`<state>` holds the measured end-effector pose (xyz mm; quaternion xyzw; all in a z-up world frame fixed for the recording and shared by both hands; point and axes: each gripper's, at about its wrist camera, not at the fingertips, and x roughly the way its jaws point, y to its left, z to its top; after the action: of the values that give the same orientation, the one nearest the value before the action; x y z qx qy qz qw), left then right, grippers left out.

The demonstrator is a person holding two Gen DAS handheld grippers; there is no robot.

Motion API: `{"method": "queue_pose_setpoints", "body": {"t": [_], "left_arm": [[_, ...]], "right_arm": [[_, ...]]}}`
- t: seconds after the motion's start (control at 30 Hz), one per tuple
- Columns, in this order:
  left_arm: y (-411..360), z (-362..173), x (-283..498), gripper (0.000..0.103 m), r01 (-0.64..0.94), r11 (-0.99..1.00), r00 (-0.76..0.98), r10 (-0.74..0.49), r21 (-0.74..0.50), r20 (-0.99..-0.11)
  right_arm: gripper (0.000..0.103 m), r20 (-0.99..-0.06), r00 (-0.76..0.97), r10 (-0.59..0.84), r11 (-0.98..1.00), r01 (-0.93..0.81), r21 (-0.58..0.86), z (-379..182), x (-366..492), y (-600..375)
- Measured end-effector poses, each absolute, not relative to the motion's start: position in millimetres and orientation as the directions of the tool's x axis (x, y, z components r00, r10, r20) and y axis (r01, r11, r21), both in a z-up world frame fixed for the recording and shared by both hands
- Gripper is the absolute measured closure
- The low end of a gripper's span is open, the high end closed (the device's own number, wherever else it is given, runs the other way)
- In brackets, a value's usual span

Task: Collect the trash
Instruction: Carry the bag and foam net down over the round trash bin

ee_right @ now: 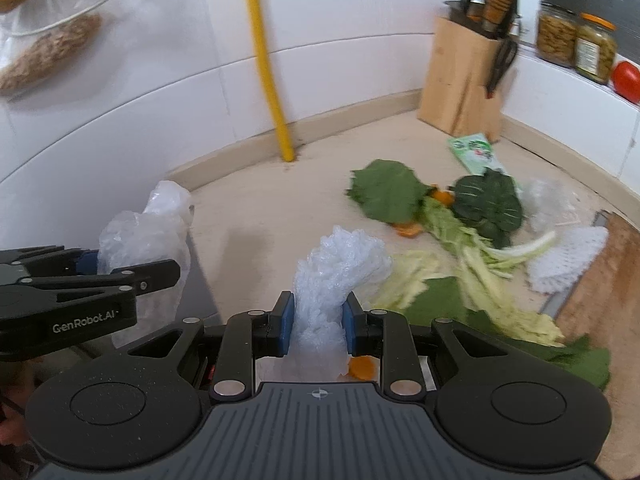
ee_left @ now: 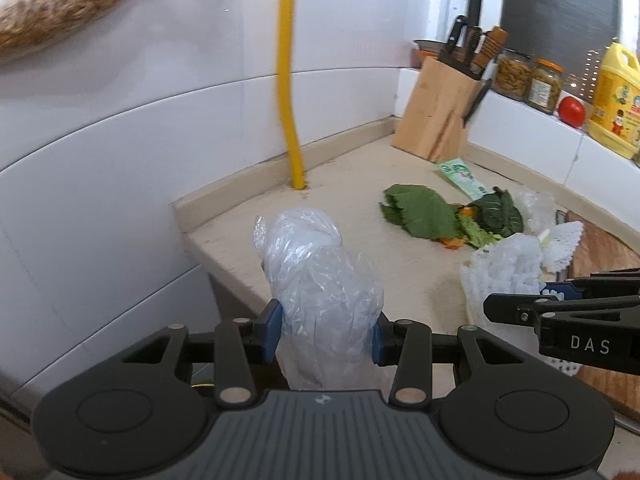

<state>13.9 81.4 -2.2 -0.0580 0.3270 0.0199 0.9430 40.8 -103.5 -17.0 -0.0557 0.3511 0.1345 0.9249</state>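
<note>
White wall tiles and a yellow pipe (ee_left: 289, 80) back a pale beige stone bench (ee_left: 340, 204) in a kitchen corner, with a wooden knife block (ee_left: 434, 116) at the far end

Two pieces of trash are already off the bench. The left gripper (ee_left: 326, 338) has its blue-padded fingers (ee_left: 272, 330) narrowed on a crumpled clear thin plastic bag (ee_left: 320, 276), held over the bench's near left corner. The right gripper (ee_right: 316, 322) has its fingers pressed on a wad of white bubbly plastic wrap (ee_right: 336, 268), held above the scraps. No bin or trash bag for them shows in either view, so I judge the task to be at an early-to-middle stage: both pieces are picked up but not yet dropped anywhere.

Plenty is left on the bench: broad green vegetable leaves (ee_right: 390, 192), pale green stalk trimmings (ee_right: 480, 272), orange peel bits (ee_right: 408, 230), a white foam fruit net (ee_right: 568, 256), another clear crinkled plastic scrap (ee_right: 548, 200) and a flat green-and-white printed packet (ee_right: 476, 152) near the knife block.

Writing that reads: "GenRobot.AI" on the left gripper's side as seen from the right wrist, and "DAS" on the right gripper's side as seen from the left wrist. A yellow plastic jug (ee_left: 614, 108) on the ledge carries a printed label, and so do the glass jars (ee_left: 528, 78) and the packet, but their print is too blurred to read
</note>
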Motion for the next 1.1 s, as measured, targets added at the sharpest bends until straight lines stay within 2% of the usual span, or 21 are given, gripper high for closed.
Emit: {"method": "queue_pose_setpoints", "body": {"t": [0.7, 1.1], "left_arm": [[160, -24, -37, 0.066, -0.285, 0.952, 0.746, 0.147, -0.111, -0.649], [198, -40, -50, 0.066, -0.357, 0.927, 0.708, 0.189, -0.113, -0.68]], "right_arm": [[0.071, -0.702, 0.623, 0.345, 0.866, -0.5, -0.018, -38, 41, -2], [0.071, -0.736, 0.562, 0.378, 0.821, -0.571, -0.015, -57, 44, 45]]}}
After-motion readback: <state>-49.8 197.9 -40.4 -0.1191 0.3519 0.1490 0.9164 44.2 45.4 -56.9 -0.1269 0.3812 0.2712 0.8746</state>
